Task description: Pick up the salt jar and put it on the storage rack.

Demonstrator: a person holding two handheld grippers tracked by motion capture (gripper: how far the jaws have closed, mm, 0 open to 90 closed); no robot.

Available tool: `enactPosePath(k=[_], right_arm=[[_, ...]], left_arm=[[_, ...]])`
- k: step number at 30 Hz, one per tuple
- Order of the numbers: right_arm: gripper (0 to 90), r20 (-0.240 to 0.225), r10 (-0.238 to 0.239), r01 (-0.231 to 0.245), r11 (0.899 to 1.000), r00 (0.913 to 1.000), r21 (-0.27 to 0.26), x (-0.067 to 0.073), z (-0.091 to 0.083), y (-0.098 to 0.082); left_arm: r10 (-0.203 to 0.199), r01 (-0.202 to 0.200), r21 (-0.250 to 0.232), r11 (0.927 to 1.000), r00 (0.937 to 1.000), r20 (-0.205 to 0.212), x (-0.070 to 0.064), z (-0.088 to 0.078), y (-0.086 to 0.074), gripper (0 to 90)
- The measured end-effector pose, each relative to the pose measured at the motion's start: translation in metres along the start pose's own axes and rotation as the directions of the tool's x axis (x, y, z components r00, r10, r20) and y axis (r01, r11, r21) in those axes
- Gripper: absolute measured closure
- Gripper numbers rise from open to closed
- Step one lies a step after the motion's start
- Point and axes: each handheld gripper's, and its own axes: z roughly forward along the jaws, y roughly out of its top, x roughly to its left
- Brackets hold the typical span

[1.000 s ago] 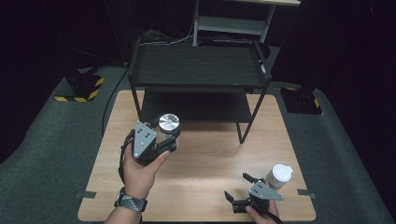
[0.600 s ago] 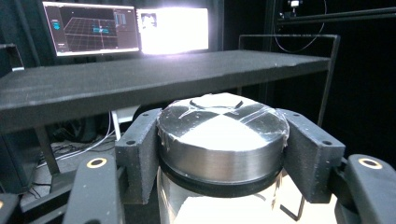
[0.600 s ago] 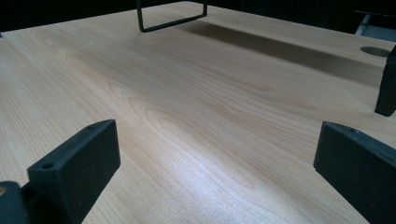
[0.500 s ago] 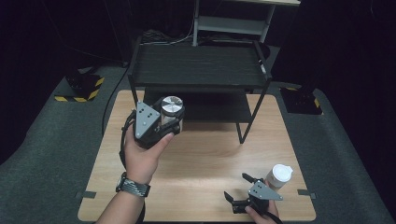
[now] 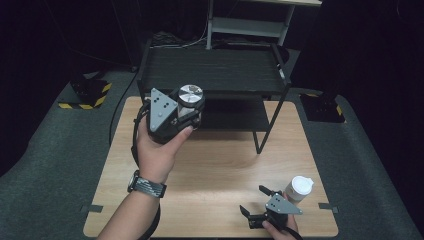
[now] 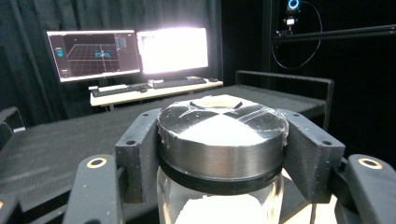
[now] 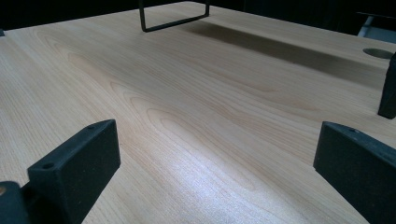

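The left gripper [image 5: 186, 111] is hanging in the air above the near left part of the wooden table [image 5: 210, 170], just in front of the black 2-tier shelf [image 5: 215, 70], and its 2 black jaws are pinching a glass jar [image 5: 190, 102] from both sides just below the lid. In the left gripper view the jar [image 6: 219, 186] is sitting upright between the jaw pads [image 6: 137, 149], its flat silver lid [image 6: 222, 126] is catching the light, and some white stuff is showing through the clear glass beneath it. Beyond it, 2 lit monitors [image 6: 126, 51] are glowing on a desk at the back of the room. The right gripper [image 5: 257, 207] is lying low at the near right edge of the table with its jaws spread wide and nothing between them, only bare wood grain [image 7: 210, 107] showing. A white cup with a lid [image 5: 299, 187] is standing just beside that gripper, on its far right side.
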Motion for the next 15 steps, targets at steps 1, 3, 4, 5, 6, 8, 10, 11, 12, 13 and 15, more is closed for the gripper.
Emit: enactPosePath(k=[1, 3, 4, 5, 6, 8, 10, 11, 12, 13, 15], right_arm=[[0.3, 0.0, 0.001, -0.001, 1.0, 1.0, 0.0, 0.0, 0.0, 0.0], [0.3, 0.001, 0.004, -0.004, 1.0, 1.0, -0.001, 0.0, 0.0, 0.0], [0.3, 0.001, 0.003, -0.003, 1.0, 1.0, -0.002, 0.0, 0.0, 0.0], [0.3, 0.001, 0.003, -0.003, 1.0, 1.0, -0.002, 0.0, 0.0, 0.0], [0.3, 0.0, 0.003, -0.003, 1.0, 1.0, -0.002, 0.0, 0.0, 0.0], [0.3, 0.0, 0.0, 0.0, 1.0, 1.0, -0.002, 0.0, 0.0, 0.0], [0.2, -0.002, 0.0, 0.0, 1.0, 1.0, 0.0, 0.0, 0.0, 0.0], [0.3, -0.002, 0.001, -0.001, 1.0, 1.0, 0.0, 0.0, 0.0, 0.0], [0.3, -0.002, 0.001, -0.001, 1.0, 1.0, 0.0, 0.0, 0.0, 0.0], [0.2, -0.002, 0.0, 0.0, 1.0, 1.0, 0.0, 0.0, 0.0, 0.0], [0.3, -0.002, -0.001, 0.001, 1.0, 1.0, -0.001, 0.0, 0.0, 0.0]], left_arm=[[0.0, 0.0, -0.001, 1.0, 1.0, -0.003, 0.0, 0.001, 0.002, 35.0], [-0.007, 0.007, -0.008, 0.9999, 0.9999, -0.009, 0.0, 0.005, 0.006, 35.1], [-0.007, 0.007, -0.008, 0.9999, 0.9999, -0.009, 0.0, 0.005, 0.006, 35.0], [-0.005, 0.004, -0.009, 1.0, 0.9999, -0.015, 0.001, 0.007, 0.01, 35.0], [-0.006, 0.006, -0.013, 0.9999, 0.9998, -0.018, 0.001, 0.008, 0.011, 35.0], [-0.007, 0.007, -0.016, 0.9998, 0.9997, -0.022, 0.001, 0.011, 0.014, 35.0], [-0.013, 0.012, -0.025, 0.9996, 0.9995, -0.027, 0.002, 0.013, 0.016, 35.1], [-0.014, 0.013, -0.025, 0.9996, 0.9995, -0.03, 0.002, 0.014, 0.017, 35.0], [-0.007, 0.006, -0.024, 0.9997, 0.9994, -0.035, 0.003, 0.017, 0.02, 35.0], [-0.008, 0.007, -0.023, 0.9997, 0.9992, -0.04, 0.002, 0.018, 0.021, 35.1], [-0.006, 0.005, -0.029, 0.9996, 0.9987, -0.05, 0.003, 0.022, 0.024, 35.1]])
